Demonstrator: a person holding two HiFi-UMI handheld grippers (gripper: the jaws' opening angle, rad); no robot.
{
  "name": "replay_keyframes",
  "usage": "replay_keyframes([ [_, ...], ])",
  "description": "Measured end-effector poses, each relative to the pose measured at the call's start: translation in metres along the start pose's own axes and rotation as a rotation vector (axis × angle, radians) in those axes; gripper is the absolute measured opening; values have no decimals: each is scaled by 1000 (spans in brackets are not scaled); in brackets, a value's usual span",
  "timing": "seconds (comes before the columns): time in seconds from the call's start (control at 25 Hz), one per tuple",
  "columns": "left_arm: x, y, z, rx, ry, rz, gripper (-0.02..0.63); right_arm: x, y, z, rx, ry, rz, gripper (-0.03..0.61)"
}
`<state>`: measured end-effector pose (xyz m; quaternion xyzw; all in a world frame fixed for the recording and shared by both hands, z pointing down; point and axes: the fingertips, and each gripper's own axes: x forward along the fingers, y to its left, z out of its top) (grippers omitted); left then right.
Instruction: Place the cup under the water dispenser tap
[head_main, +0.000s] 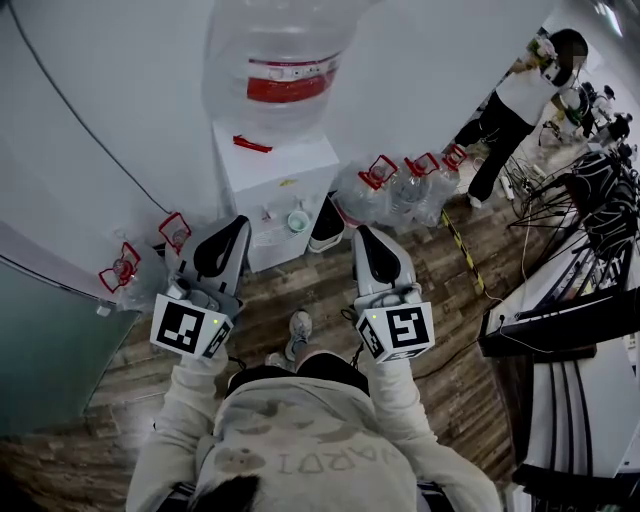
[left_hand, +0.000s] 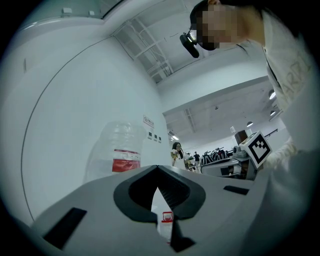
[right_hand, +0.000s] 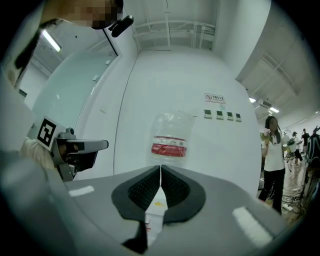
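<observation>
Showing cup at dispenser: head view only; gripper views catch bottle.

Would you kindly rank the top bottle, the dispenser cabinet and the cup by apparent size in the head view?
The top bottle and dispenser cabinet look about alike; the bottle sits nearer the camera, so unranked.
The cup is clearly smallest.
</observation>
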<state>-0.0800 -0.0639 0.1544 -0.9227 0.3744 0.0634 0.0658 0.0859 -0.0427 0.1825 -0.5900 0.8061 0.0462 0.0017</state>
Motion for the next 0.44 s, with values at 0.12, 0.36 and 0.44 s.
replay_keyframes([
  [0.12,-1,-1,-1,-4,0,0,5,-2,1,1,8,-7,-5,9],
  [0.36,-1,1,-4,-22,-1,5,5,-2,3,1,3,-3,3,9],
  [0.44,-1,3,-4,-25,-1,9,5,-2,4,2,7,-6,3,9],
])
